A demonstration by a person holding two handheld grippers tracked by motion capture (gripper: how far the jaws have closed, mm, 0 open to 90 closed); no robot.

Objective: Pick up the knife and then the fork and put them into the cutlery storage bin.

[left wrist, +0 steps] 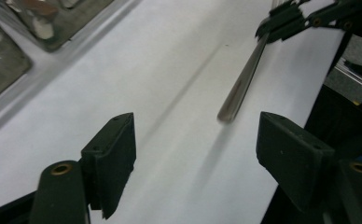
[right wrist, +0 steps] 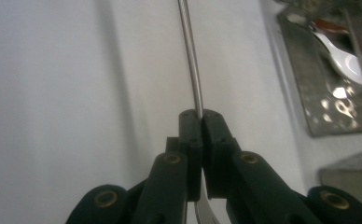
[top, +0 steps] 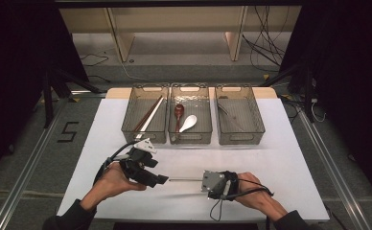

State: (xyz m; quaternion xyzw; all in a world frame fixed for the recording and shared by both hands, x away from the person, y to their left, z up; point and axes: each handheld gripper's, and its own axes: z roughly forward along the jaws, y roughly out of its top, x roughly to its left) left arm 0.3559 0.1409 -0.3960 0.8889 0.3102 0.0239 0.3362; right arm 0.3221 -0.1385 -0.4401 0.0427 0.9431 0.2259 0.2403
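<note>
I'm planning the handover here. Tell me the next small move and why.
Probably ease the left tool forward until its open jaws straddle the free handle end of the metal utensil, then close. The right tool is clamped on the utensil's other end, holding it out toward the left tool, and the handle tip lies just ahead of the open jaws.

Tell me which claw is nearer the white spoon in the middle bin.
Left. The left claw sits just below the bin holding the white spoon; the right claw is farther right, gripping a metal utensil.

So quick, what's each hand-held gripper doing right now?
Left hand-held gripper: open, holding nothing.
Right hand-held gripper: closed on a metal utensil handle.
</note>
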